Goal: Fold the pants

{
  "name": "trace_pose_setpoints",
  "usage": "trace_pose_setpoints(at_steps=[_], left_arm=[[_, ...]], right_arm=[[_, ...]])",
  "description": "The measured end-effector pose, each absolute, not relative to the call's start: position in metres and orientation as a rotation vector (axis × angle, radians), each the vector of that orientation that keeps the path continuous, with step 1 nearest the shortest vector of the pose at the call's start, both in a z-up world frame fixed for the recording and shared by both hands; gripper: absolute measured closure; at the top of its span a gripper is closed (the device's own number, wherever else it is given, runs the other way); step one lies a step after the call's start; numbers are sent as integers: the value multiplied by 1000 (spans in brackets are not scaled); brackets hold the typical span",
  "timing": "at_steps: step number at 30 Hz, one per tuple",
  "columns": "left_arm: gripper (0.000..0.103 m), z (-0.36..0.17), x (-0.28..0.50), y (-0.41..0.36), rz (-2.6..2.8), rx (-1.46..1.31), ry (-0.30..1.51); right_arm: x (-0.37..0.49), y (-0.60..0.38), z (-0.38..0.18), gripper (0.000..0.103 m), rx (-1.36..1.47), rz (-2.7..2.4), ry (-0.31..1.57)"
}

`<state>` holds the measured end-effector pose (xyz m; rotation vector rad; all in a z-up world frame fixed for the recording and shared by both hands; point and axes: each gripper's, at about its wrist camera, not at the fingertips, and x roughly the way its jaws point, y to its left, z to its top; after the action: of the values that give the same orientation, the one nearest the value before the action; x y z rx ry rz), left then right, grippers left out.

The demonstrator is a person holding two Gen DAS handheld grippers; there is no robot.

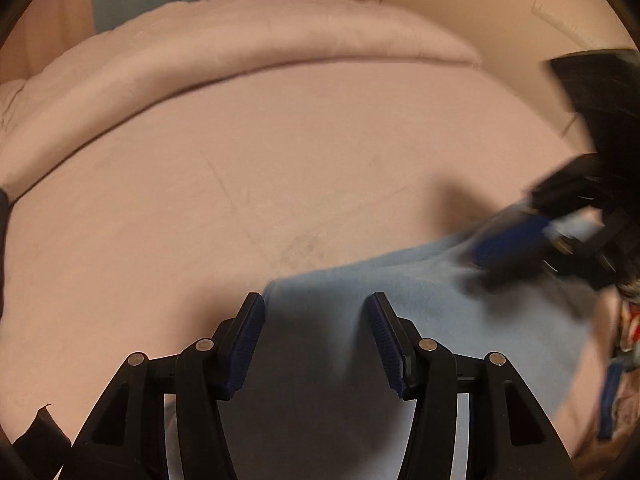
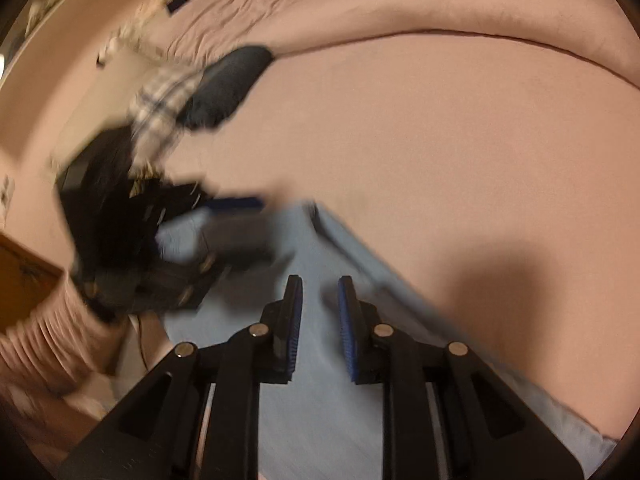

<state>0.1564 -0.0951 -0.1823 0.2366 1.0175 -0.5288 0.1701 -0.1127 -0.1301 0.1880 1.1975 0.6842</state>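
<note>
Light blue pants [image 1: 420, 304] lie flat on a pink bed sheet [image 1: 240, 184]; they also show in the right wrist view [image 2: 320, 380]. My left gripper [image 1: 316, 300] is open above the pants' left corner, its blue pads apart with cloth showing between them. It appears blurred in the right wrist view [image 2: 224, 224], over the pants' far left corner. My right gripper [image 2: 320, 284] hovers over the pants with its jaws a little apart and nothing between them. It appears blurred in the left wrist view [image 1: 520, 240], at the pants' right corner.
A folded pink duvet [image 1: 240, 52] lies across the far side of the bed. A dark garment [image 2: 228, 88] and a plaid cloth [image 2: 160, 108] lie at the bed's left side. Beyond them is the bed edge and a wooden floor [image 2: 20, 272].
</note>
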Motion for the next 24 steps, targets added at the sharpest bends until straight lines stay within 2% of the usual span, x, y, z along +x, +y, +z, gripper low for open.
trace_pose_setpoints(at_steps=[1,2,3,4,5,6,8,10,13,15,19,21,24], left_arm=[[45,-190,161,-101,-498,277,1021],[35,-199,166,-106,-455,292,1022],[29,-200,171,-106,-412,258,1006],[18,-202,174,-105,-381,240,1015],[13,-203,179,-102,-345,208,1037],[13,-203,179,-98,-340,175,1053],[16,-199,173,-94,-335,165,1048],[21,-190,163,-93,-327,206,1015],[21,-173,145,-88,-364,192,950],[21,-178,129,-81,-355,192,945],[21,-201,107,-74,-347,202,962],[21,-196,112,-65,-327,195,976],[21,-187,89,-54,-336,211,976]], right_arm=[[164,-114,-134,88,143,668,1204],[161,-115,-143,90,74,614,1215],[161,-116,-155,92,-27,517,1236],[164,-117,-169,103,-143,417,1244],[168,-122,-173,103,-124,408,1223],[171,-129,-170,103,-61,396,1200],[175,-140,-162,91,-55,285,1148],[169,-153,-148,91,2,272,1104],[146,-150,-131,90,96,222,1068],[126,-143,-134,81,109,235,1078],[85,-161,-171,80,105,95,1159],[62,-185,-166,82,229,102,1111],[21,-228,-148,78,368,-8,1074]])
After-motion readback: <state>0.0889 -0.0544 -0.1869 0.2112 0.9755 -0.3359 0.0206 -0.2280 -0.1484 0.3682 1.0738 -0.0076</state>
